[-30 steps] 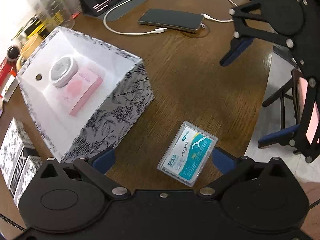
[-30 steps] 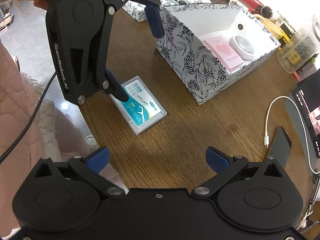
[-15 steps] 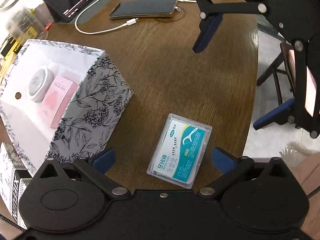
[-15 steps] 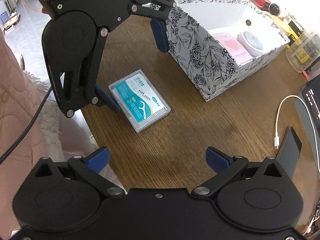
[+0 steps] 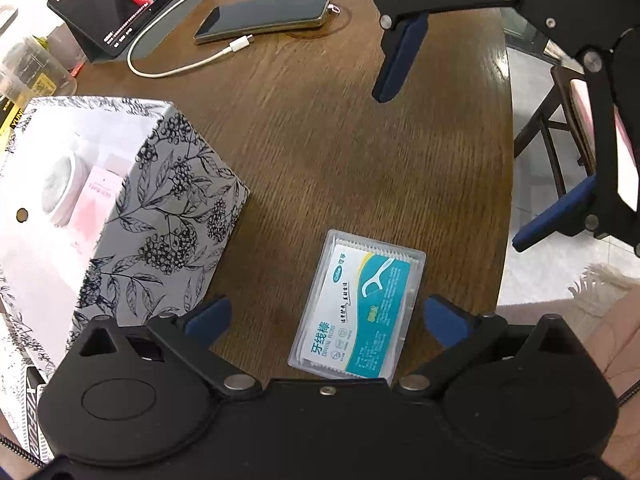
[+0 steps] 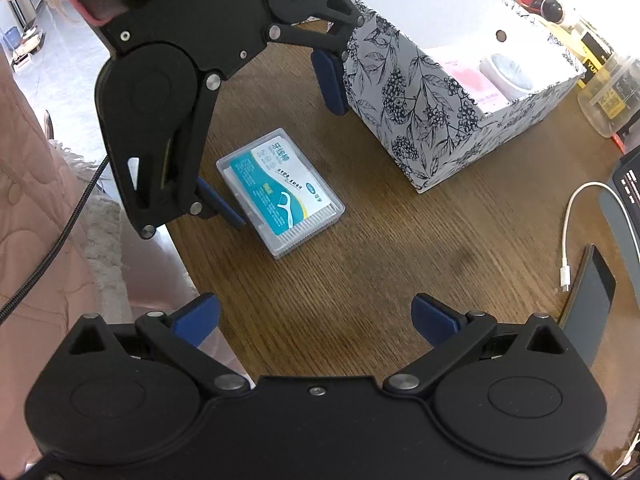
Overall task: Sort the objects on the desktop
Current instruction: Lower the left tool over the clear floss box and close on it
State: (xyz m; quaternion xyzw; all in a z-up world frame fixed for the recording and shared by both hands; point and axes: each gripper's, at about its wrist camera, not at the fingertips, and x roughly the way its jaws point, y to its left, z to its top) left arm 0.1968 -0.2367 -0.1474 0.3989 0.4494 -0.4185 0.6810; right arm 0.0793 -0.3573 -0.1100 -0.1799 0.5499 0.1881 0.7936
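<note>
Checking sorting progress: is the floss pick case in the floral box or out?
Out. The floss pick case lies flat on the table, beside the floral box, between the open left claw's fingers.

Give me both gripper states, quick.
Left gripper: open, straddling the dental floss pick box, not gripping.
Right gripper: open, empty.

The left gripper [image 5: 326,316] has closed in around the floss box [image 5: 357,309], perhaps touching it.

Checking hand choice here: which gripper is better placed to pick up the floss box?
Left. The left gripper is open and straddles the floss box on the table. The right gripper hangs open over bare wood, away from it.
</note>
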